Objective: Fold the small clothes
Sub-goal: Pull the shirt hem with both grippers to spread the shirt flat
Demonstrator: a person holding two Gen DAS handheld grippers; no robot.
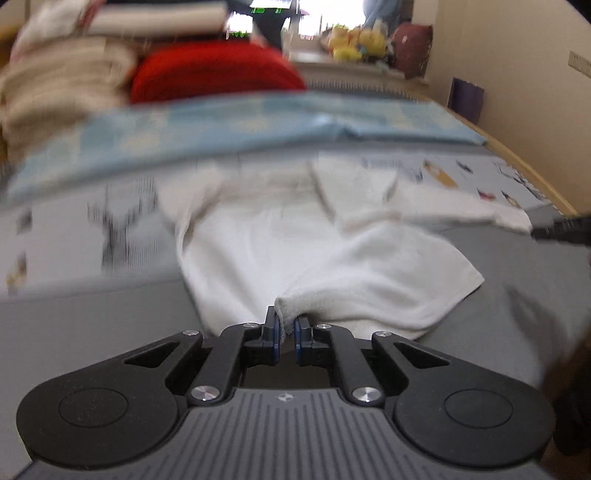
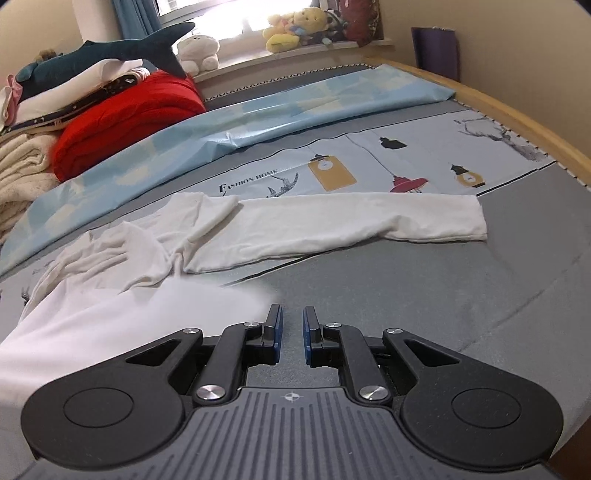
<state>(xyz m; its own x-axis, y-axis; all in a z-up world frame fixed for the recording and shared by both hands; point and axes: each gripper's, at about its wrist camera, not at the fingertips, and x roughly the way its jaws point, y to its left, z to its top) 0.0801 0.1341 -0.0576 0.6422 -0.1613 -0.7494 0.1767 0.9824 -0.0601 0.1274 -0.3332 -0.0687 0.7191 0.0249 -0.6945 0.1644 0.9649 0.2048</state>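
A small white long-sleeved shirt (image 1: 295,243) lies on the grey bed cover (image 1: 74,325). In the left wrist view my left gripper (image 1: 287,326) is shut on a pinched bit of the shirt's near hem. In the right wrist view the same shirt (image 2: 155,240) lies crumpled at the left, with one sleeve (image 2: 369,218) stretched flat to the right. My right gripper (image 2: 292,325) hovers over bare cover next to the shirt's near edge; its jaws stand narrowly apart with nothing between them.
A light blue sheet (image 2: 258,107) lies across the bed behind the shirt. A red blanket (image 2: 125,114), cream blankets (image 2: 18,170) and a shark plush (image 2: 110,48) are piled far left. A wooden bed edge (image 2: 517,110) runs along the right. Plush toys (image 2: 291,26) sit on the windowsill.
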